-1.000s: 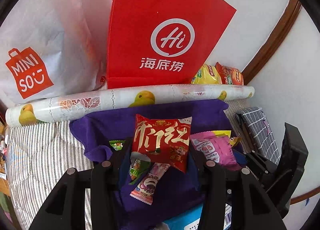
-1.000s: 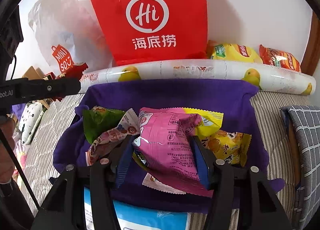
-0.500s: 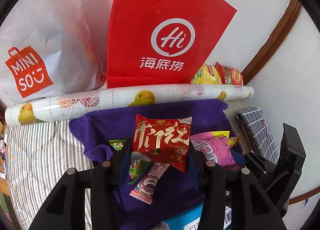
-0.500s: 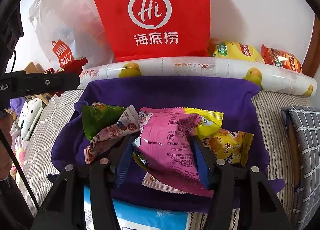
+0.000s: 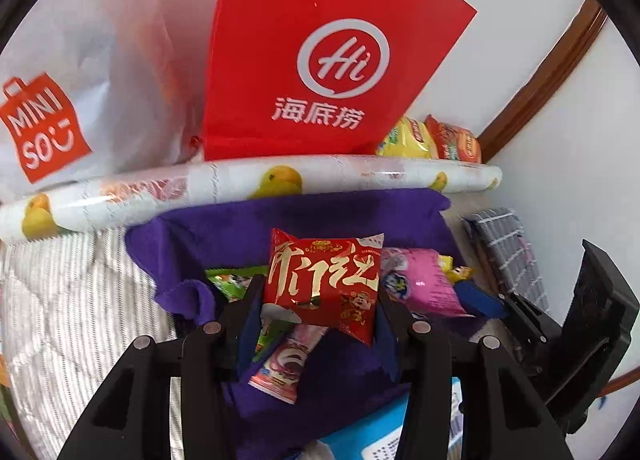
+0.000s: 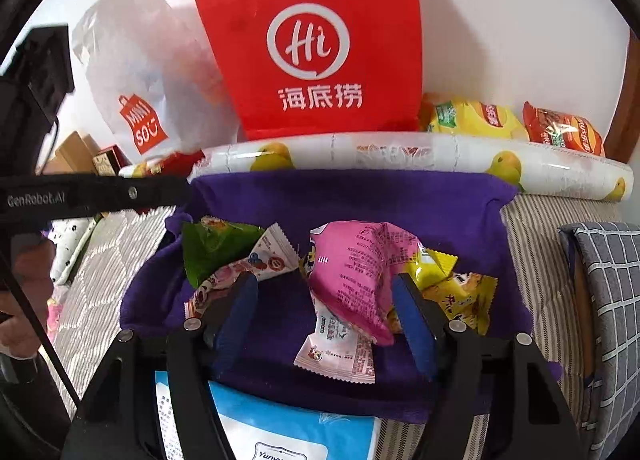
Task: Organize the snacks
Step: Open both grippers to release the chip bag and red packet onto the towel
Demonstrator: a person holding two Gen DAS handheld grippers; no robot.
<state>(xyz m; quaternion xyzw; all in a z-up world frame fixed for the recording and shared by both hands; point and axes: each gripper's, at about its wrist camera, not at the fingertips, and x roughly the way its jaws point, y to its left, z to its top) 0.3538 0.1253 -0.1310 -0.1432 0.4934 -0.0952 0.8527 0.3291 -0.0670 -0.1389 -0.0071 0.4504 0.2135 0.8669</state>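
Your left tool (image 5: 318,314) grips the red packet (image 5: 322,286) above the purple cloth (image 6: 352,200). Your right tool (image 6: 324,296) is opening, the pink packet (image 6: 348,276) loose between its pads. Behind stand a rolled mat (image 6: 400,154), a red "Hi" bag (image 6: 312,40) and a white "MINISO" bag (image 6: 136,72).

Patterned roll (image 6: 400,154) before red paper bag (image 6: 312,40), white plastic bag (image 6: 136,72) alongside.

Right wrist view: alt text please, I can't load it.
The right gripper, jaws opening, straddles a pink snack packet lying on a purple cloth among other packets. Behind stand a red paper bag and a white plastic bag.
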